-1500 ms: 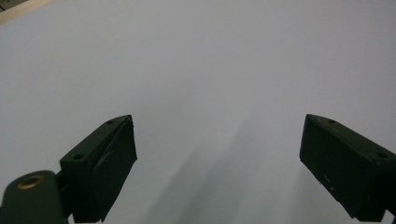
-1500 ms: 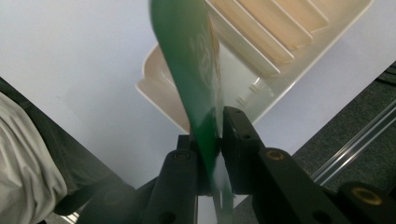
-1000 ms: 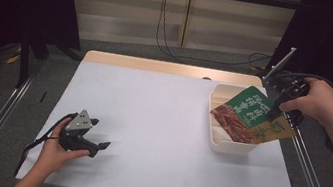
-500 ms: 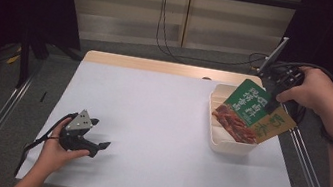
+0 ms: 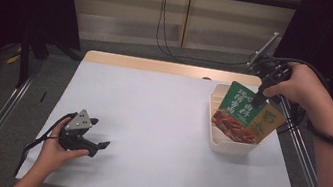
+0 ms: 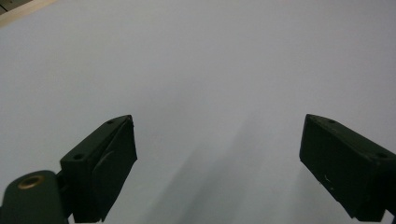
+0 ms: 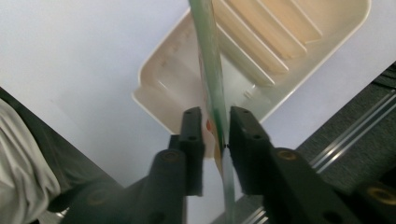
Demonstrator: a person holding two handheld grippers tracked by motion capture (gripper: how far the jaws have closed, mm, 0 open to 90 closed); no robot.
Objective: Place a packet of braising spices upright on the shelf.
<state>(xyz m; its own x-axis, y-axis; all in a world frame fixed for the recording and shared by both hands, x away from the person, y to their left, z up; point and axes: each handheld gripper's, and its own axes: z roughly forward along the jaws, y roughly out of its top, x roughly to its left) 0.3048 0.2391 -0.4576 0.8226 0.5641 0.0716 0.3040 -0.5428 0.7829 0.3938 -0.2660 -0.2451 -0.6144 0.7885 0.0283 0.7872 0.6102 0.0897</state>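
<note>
Right hand-held gripper (image 5: 261, 94) hovers over the far right of the desk (image 5: 157, 137), its jaws straddling the top edge of a flat green food packet (image 5: 238, 114); those jaws have just been opening, and in the right gripper view a gap shows on one side of the packet (image 7: 211, 84) while the other jaw seems to brush it, so the grip looks released or nearly so. Seen from above, the packet stands on its lower edge inside a cream plastic tray (image 5: 213, 131), leaning toward the right, with a smaller orange packet (image 5: 264, 125) just behind it. The tray (image 7: 299, 51) has raised ribs along its floor and sits near the desk's right edge. My judgement is that the packet is light, thin and somewhat floppy, with a glossy film surface that could slip between smooth pads; it is best taken by the sealed top edge, pinched flat across its thin side, and it may topple once freed since only the tray wall and its neighbour prop it. Left hand-held gripper (image 5: 80, 136) rests on the desk's near left, well apart from the tray, with its jaws spread wide and nothing between them (image 6: 215, 154).
</note>
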